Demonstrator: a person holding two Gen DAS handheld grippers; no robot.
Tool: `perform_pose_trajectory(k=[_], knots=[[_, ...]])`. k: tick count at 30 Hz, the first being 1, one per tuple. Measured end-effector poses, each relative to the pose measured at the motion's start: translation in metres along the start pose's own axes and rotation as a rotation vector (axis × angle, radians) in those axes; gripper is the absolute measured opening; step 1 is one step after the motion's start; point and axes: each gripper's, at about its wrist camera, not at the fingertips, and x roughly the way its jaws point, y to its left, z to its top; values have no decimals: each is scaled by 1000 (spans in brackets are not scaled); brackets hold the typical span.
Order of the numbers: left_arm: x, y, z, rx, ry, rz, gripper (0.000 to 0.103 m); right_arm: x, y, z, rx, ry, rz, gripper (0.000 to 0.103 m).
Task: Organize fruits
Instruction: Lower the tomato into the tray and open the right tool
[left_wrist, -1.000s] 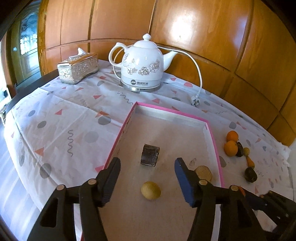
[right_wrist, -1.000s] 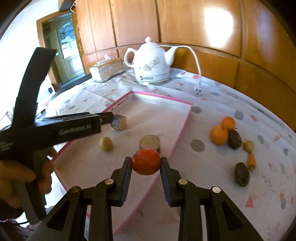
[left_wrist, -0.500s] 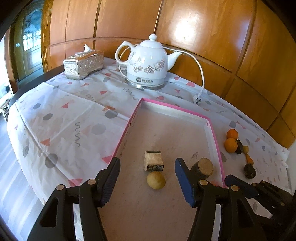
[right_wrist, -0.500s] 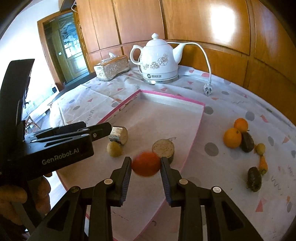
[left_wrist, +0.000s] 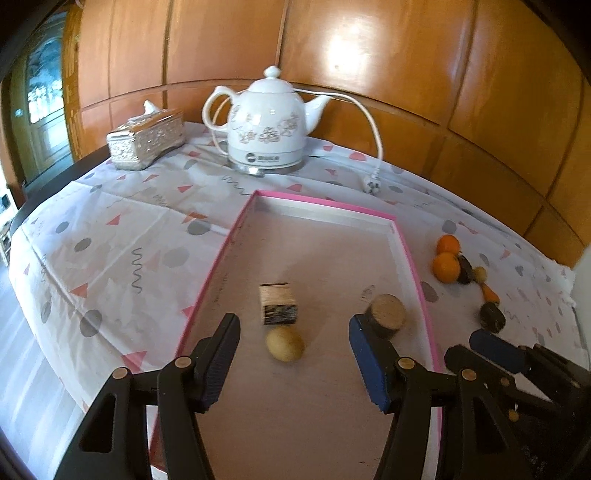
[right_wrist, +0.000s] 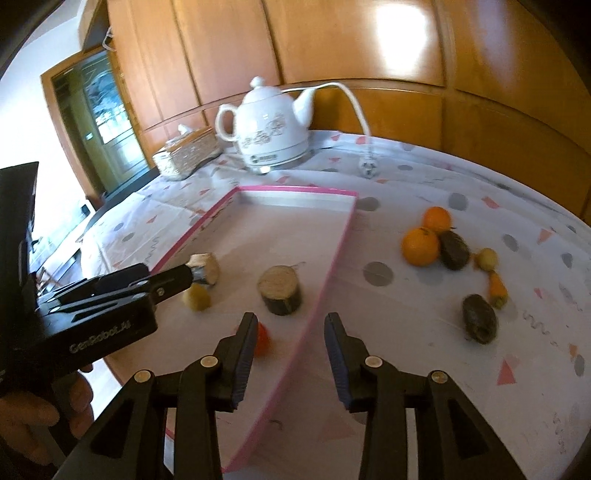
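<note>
A pink-rimmed tray (left_wrist: 325, 201) (right_wrist: 295, 189) lies on the table. In it are a yellow fruit (left_wrist: 285, 344) (right_wrist: 198, 296), a square wooden block (left_wrist: 277, 303) (right_wrist: 204, 266) and a round wooden log piece (left_wrist: 386, 316) (right_wrist: 280, 290). My right gripper (right_wrist: 290, 349) is open over the tray's right rim; a red fruit (right_wrist: 263, 339) lies in the tray beside its left finger. My left gripper (left_wrist: 293, 360) is open and empty, just short of the yellow fruit. Two oranges (right_wrist: 421, 245) (left_wrist: 446, 266), dark fruits (right_wrist: 479, 322) and small yellow and orange pieces lie on the cloth right of the tray.
A white electric kettle (left_wrist: 269, 127) (right_wrist: 273, 127) with cord and plug (left_wrist: 371, 184) stands behind the tray. A silver tissue box (left_wrist: 146, 138) sits at the back left. Wooden wall panels close the far side. The table edge drops off at left.
My right gripper has opened and let go of the red fruit, which now lies in the tray. My left gripper has stayed open and drawn back a little from the yellow fruit.
</note>
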Motion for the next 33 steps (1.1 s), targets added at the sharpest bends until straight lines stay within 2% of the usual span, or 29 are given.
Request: perform_pose_trajectory(k=[19,33], knots=[[-5,-38,-11,109,14,-71,62,-20,-70,-19,179,-25,-136,38],[-4,-69,-17,189,47,-163,62,-31,-136,-47,325,-4,-270,38]])
